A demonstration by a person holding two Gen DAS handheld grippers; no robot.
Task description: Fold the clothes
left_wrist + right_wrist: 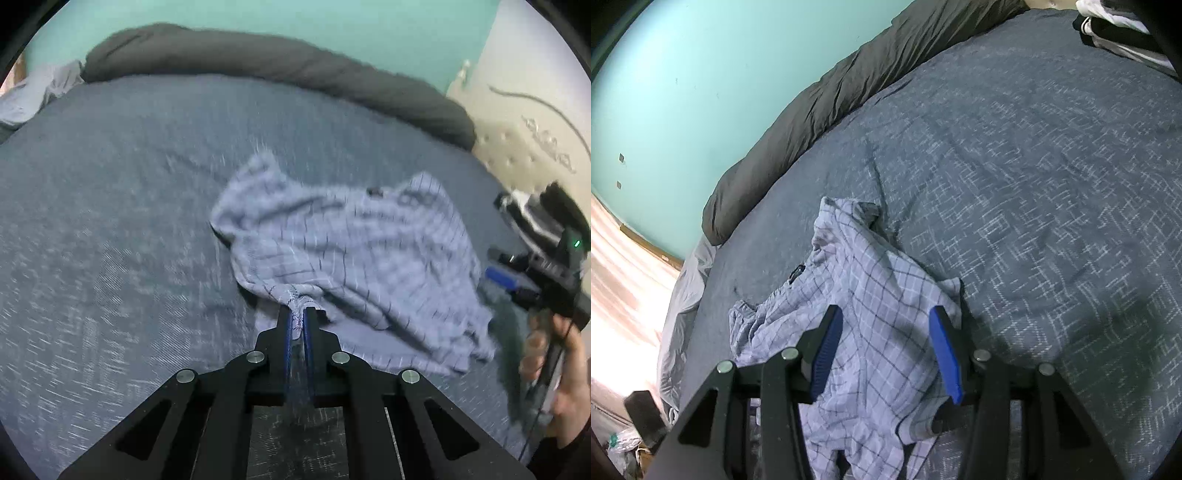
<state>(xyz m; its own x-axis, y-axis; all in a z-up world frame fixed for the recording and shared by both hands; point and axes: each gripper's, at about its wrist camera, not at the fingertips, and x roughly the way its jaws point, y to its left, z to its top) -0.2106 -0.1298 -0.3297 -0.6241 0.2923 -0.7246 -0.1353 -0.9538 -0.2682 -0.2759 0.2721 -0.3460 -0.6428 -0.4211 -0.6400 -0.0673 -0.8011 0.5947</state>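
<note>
Left claw (298,314) is clenched on the checked shirt's (351,251) hem; right claw (886,332) hangs released above it and should pinch the opposite edge, then pull taut

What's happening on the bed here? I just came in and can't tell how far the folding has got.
A person is working with a handheld gripper in each hand. The left gripper is shut on an edge of the checked shirt, which lies crumpled on the blue bedspread. The right gripper hovers open over the same shirt, gripping nothing. No fold is visible yet.
</note>
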